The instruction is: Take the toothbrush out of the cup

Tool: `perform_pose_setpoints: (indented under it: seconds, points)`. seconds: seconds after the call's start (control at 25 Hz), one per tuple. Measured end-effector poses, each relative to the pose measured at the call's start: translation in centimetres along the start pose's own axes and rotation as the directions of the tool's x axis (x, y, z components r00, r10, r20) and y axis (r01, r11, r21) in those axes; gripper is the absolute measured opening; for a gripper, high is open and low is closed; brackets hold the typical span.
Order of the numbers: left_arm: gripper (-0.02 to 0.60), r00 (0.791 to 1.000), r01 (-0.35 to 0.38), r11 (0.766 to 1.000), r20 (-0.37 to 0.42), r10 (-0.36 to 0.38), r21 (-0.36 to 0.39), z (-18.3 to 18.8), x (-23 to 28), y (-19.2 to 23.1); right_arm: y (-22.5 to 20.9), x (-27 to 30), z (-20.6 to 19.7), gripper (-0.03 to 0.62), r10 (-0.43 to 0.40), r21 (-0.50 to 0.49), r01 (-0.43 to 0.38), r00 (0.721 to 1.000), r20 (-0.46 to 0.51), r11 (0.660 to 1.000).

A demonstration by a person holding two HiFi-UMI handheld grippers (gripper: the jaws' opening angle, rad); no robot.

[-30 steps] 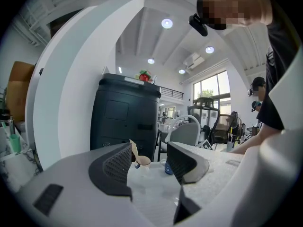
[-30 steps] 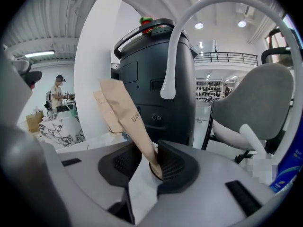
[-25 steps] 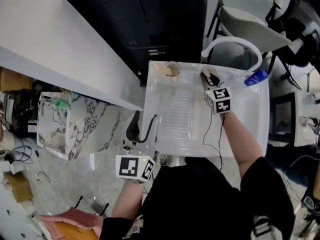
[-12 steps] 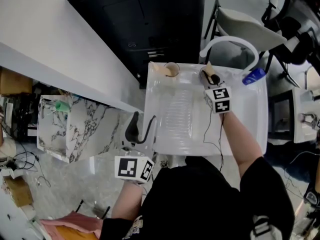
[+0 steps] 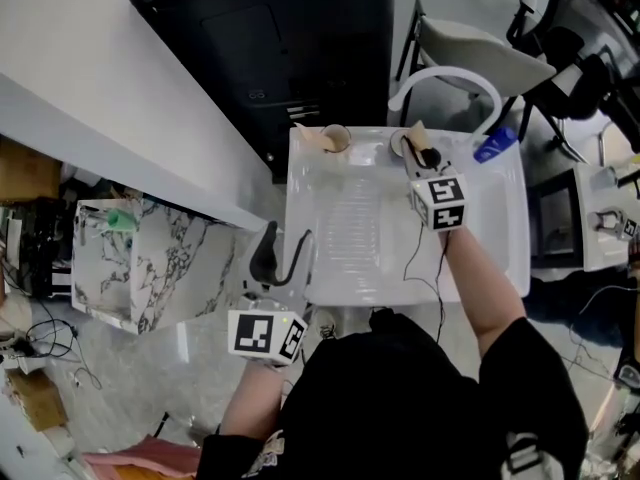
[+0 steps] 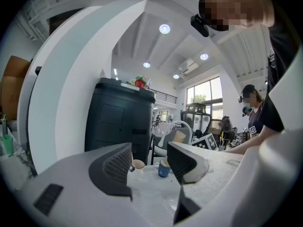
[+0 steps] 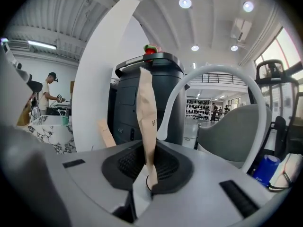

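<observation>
As the right gripper (image 7: 147, 163) is just clenching the toothbrush (image 7: 146, 109) — left gripper (image 6: 149, 163) gaping empty — extraction seems to be beginning: lift straight, clearing the cup (image 6: 164, 169).

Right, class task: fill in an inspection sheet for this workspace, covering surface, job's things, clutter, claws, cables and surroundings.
Surface: white tray table.
Job's things: paper-wrapped toothbrush; blue cup; cream cup with a second wrapped toothbrush.
Clutter: blue container at the far right corner.
Claws: right claw has just been closing, shut on the toothbrush; left claw open, empty.
Cables: thin black lead trailing from the right claw.
Surroundings: black cabinet, white chair.
</observation>
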State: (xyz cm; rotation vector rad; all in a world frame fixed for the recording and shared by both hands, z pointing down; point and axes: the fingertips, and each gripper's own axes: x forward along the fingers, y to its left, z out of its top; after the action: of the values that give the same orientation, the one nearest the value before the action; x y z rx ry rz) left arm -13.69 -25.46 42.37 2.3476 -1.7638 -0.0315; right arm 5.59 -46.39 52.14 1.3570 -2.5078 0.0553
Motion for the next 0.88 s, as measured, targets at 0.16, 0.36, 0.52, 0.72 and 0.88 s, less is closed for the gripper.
perform_pose_setpoints:
  seconds: [0.16, 0.36, 0.52, 0.72, 0.88]
  points:
    - [0.219, 1.0, 0.022, 1.0, 0.009, -0.022, -0.002, 0.2, -0.6, -0.3, 0.6, -2.2, 2.3, 0.034, -0.007, 0.02, 0.006, 0.999, 0.044, 1.0]
    - [0.219, 0.999, 0.049, 0.999, 0.016, -0.049, -0.012, 0.4, -1.0, -0.6, 1.8, -5.7, 5.5, 0.034, -0.01, 0.015, 0.009, 0.994, 0.107, 1.0]
    - [0.219, 0.997, 0.068, 0.998, 0.024, -0.068, -0.014, 0.6, -1.4, -0.8, 3.1, -8.4, 8.1, 0.034, -0.004, 0.013, 0.002, 0.986, 0.165, 1.0]
    - [0.219, 0.995, 0.094, 0.995, 0.034, -0.094, -0.015, 1.1, -2.0, -1.4, 4.9, -11.8, 10.7, 0.034, 0.004, 0.013, -0.007, 0.979, 0.203, 1.0]
    - [0.219, 0.993, 0.115, 0.993, 0.039, -0.115, -0.009, 1.5, -2.5, -1.7, 6.3, -14.2, 12.6, 0.034, 0.016, 0.0, -0.016, 0.967, 0.254, 1.0]
